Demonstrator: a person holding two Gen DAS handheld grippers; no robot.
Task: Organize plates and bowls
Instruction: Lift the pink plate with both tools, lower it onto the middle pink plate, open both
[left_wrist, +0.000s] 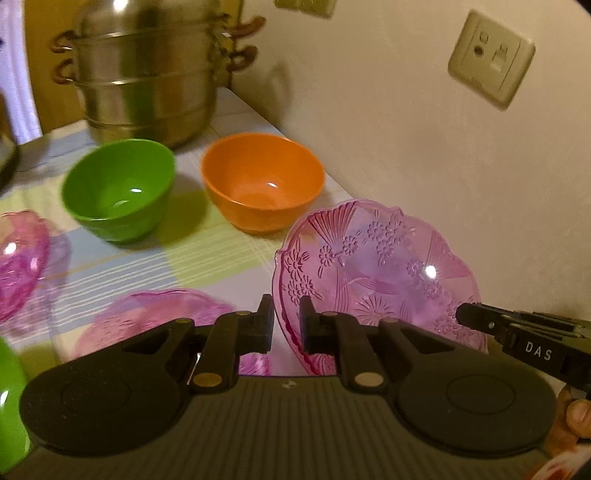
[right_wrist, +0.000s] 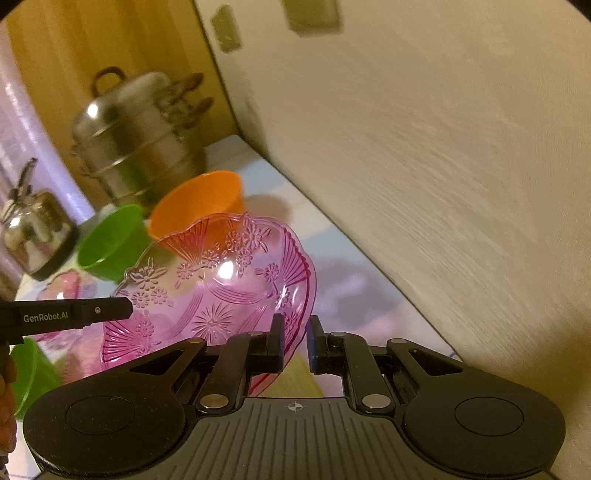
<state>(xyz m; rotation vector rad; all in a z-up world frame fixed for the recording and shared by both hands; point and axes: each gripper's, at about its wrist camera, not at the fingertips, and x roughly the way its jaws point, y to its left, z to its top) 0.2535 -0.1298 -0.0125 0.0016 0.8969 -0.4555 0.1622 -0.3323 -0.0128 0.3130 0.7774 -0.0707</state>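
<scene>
left gripper (left_wrist: 286, 319) clamps pink plate (left_wrist: 376, 273) rim | right gripper (right_wrist: 295, 341) clamps opposite rim, plate tilted off table (left_wrist: 147, 254) | left view only: socket (left_wrist: 491, 61) at 1 o'clock | right view only: kettle (right_wrist: 33, 232) at 9 o'clock | orange bowl (left_wrist: 264, 181), green bowl (left_wrist: 118, 188) at 11 o'clock

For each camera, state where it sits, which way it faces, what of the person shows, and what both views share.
Left wrist: on the left claw, angled down over the table toward the wall; right claw and a fingertip show at right.
Right wrist: on the right claw, angled down along the wall; left claw shows at left.
Shared: the pink plate both claws grip, orange bowl, green bowl, steamer pot.
</scene>
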